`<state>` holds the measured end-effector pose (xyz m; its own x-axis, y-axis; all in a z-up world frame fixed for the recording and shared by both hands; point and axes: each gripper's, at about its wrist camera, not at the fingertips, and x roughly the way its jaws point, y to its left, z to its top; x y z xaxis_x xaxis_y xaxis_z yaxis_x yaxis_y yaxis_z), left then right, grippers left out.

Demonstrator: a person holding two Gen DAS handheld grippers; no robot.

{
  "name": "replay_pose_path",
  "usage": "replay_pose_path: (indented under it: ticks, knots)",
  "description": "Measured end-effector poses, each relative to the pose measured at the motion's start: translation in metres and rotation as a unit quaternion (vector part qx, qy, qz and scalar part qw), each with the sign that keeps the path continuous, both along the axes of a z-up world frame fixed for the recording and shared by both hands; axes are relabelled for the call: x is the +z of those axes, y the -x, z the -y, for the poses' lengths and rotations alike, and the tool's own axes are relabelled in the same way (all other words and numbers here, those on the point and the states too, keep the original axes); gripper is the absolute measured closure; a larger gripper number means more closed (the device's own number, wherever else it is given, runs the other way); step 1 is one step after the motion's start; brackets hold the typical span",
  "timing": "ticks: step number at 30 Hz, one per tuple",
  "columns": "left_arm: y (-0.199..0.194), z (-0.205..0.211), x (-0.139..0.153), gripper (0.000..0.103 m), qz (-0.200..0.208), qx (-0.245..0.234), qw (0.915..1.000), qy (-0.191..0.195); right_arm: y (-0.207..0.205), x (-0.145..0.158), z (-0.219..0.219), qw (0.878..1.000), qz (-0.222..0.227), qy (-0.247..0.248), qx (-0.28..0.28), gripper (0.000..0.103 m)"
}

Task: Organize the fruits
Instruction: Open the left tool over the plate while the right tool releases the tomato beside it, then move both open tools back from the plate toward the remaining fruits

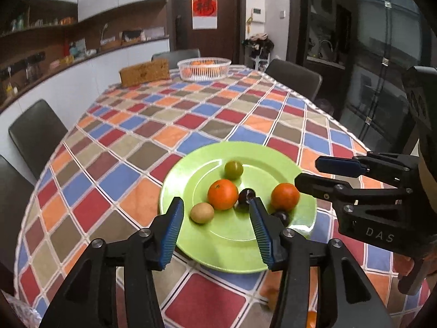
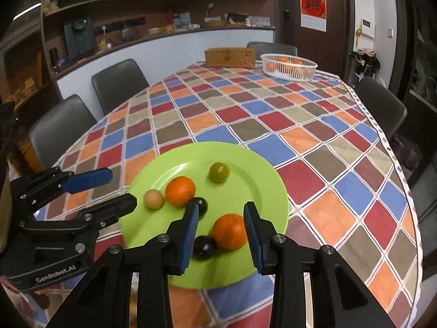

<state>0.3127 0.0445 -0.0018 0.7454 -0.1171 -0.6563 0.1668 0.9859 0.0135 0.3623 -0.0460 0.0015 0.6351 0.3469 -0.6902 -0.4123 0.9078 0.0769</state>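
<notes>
— Orange, round and firm: the near mandarin (image 2: 230, 231) lies on the green plate (image 2: 262, 180), between the spread right tongs (image 2: 221, 232).

— Smooth skin may roll; pinch across its widest middle. Left tongs (image 1: 215, 232) hang spread too, empty.

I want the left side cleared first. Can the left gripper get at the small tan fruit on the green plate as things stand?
Probably yes. The left gripper hangs open over the green plate, and the tan fruit lies just ahead between its fingers, with only the orange close beside it.
</notes>
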Motion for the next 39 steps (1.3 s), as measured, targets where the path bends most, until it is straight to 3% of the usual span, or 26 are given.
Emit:
replay_pose_path:
  ticks: [15, 19, 22, 26, 33, 39]
  knots:
    - [0.086, 0.016, 0.033, 0.045, 0.058, -0.018, 0.9981, -0.006, 0.087, 0.032, 0.029, 0.999, 0.043, -0.016, -0.018, 0.061]
    - [0.107, 0.020, 0.038, 0.042, 0.071, -0.025, 0.9971, -0.008, 0.112, 0.039, 0.035, 0.998, 0.062, -0.015, -0.025, 0.048]
    - [0.120, 0.021, 0.039, 0.041, 0.081, -0.032, 0.9962, -0.009, 0.131, 0.042, 0.038, 0.997, 0.076, -0.002, -0.030, 0.048]
    - [0.139, 0.024, 0.039, 0.041, 0.100, -0.039, 0.9941, -0.014, 0.154, 0.042, 0.041, 0.995, 0.098, 0.004, -0.034, 0.040]
    - [0.161, 0.030, 0.031, 0.041, 0.110, -0.062, 0.9919, -0.014, 0.183, 0.039, 0.037, 0.992, 0.120, 0.018, -0.017, 0.040]
    - [0.168, 0.030, 0.014, 0.041, 0.100, -0.078, 0.9919, -0.010, 0.196, 0.030, 0.030, 0.993, 0.114, 0.035, 0.005, 0.040]
